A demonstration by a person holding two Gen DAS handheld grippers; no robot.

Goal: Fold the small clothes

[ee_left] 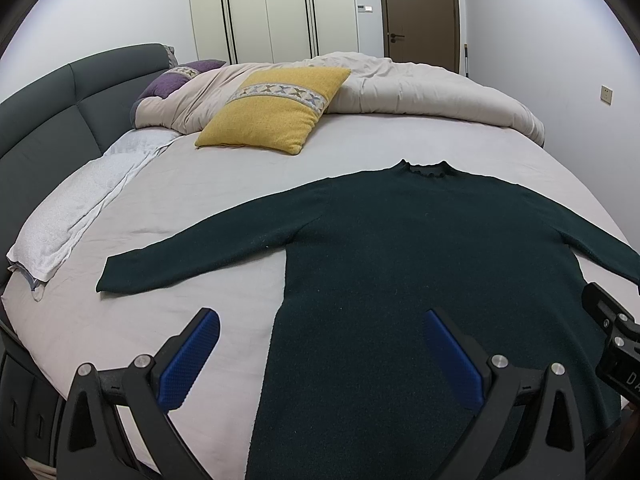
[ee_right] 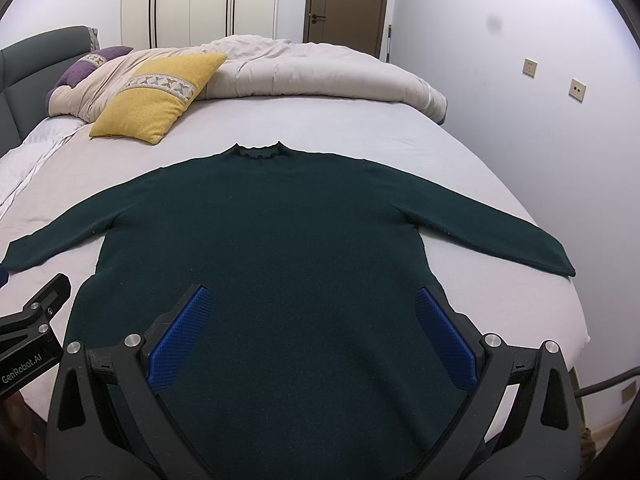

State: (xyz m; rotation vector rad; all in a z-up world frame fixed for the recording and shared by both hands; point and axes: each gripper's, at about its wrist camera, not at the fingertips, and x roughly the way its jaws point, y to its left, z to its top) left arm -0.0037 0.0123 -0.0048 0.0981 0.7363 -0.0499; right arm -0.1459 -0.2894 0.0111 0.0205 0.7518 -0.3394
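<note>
A dark green long-sleeved sweater (ee_left: pixel 420 248) (ee_right: pixel 280 232) lies flat on the grey bed sheet (ee_left: pixel 240 184), neck away from me and both sleeves spread out. My left gripper (ee_left: pixel 320 320) hovers open over the sweater's lower left edge, one blue pad above the sheet and the other above the cloth. My right gripper (ee_right: pixel 312 300) is open above the lower body of the sweater, holding nothing. The left sleeve cuff (ee_left: pixel 108 280) lies near the left side of the bed; the right cuff (ee_right: pixel 560 264) reaches toward the bed's right edge.
A yellow cushion (ee_left: pixel 276 108) (ee_right: pixel 156 96) and a bunched beige duvet (ee_left: pixel 420 88) lie at the far side, with a purple pillow (ee_left: pixel 176 80). A white towel (ee_left: pixel 76 216) lies by the dark headboard (ee_left: pixel 44 120). A wall (ee_right: pixel 540 120) borders the right.
</note>
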